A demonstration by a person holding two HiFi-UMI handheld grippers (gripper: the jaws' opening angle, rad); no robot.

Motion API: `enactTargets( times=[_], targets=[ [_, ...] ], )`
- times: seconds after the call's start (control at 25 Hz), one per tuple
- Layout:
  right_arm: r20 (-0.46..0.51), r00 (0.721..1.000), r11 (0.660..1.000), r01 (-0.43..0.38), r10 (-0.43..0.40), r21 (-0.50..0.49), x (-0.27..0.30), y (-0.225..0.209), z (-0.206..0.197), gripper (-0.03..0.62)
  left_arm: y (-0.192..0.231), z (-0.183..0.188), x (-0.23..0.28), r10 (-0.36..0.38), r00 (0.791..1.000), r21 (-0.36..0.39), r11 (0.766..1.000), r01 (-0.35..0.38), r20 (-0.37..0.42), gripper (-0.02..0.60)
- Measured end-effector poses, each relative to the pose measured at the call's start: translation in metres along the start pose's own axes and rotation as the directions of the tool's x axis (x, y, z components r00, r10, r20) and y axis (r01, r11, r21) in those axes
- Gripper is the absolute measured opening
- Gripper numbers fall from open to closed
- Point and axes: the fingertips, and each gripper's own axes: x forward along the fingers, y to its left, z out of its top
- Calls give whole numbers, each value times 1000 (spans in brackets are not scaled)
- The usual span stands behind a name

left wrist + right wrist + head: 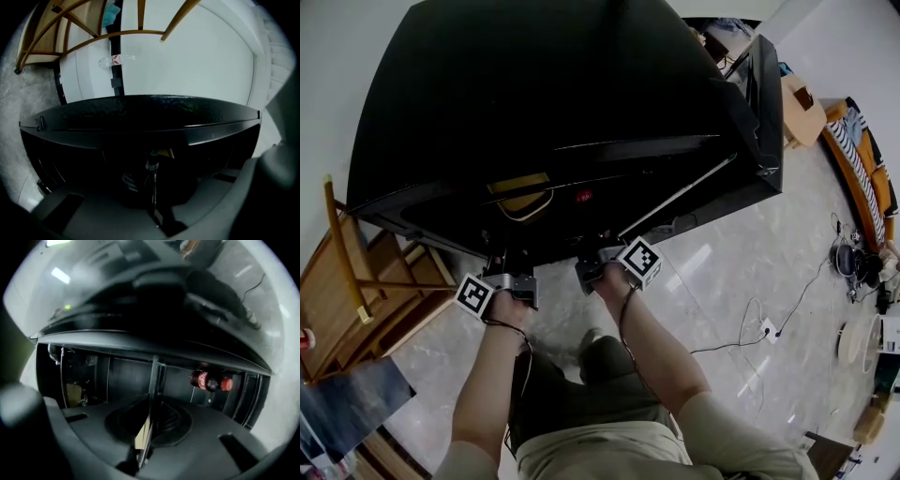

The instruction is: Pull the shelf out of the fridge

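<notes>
The black fridge (534,94) stands in front of me with its door (764,103) swung open to the right. Both grippers reach level into its dark front opening. The left gripper (512,264) is shut on the front edge of the thin shelf (153,190), which runs as a fine line between its pads in the left gripper view (153,208). A little to its right, the right gripper (598,246) is shut on the same shelf (151,401), seen edge-on between its jaws in the right gripper view (146,434). In the head view the shelf is lost in shadow.
A cola bottle (208,380) lies inside at the right, and a yellow pack (520,192) sits further left. A wooden chair (366,281) stands close on the left. Cables and a socket (766,328) lie on the marble floor to the right.
</notes>
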Motion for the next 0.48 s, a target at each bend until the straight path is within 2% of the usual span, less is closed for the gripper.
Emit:
enactTargets(
  times=[0.28, 0.48],
  targets=[
    [-37, 999, 1000, 6, -6, 16, -32, 0, -10, 11, -4, -12, -30, -2, 1000, -10, 1000, 2, 0, 14],
    [-46, 999, 998, 2, 1, 64, -61, -2, -16, 8, -8, -25, -57, 3, 1000, -11, 1000, -3, -5, 14]
  ],
)
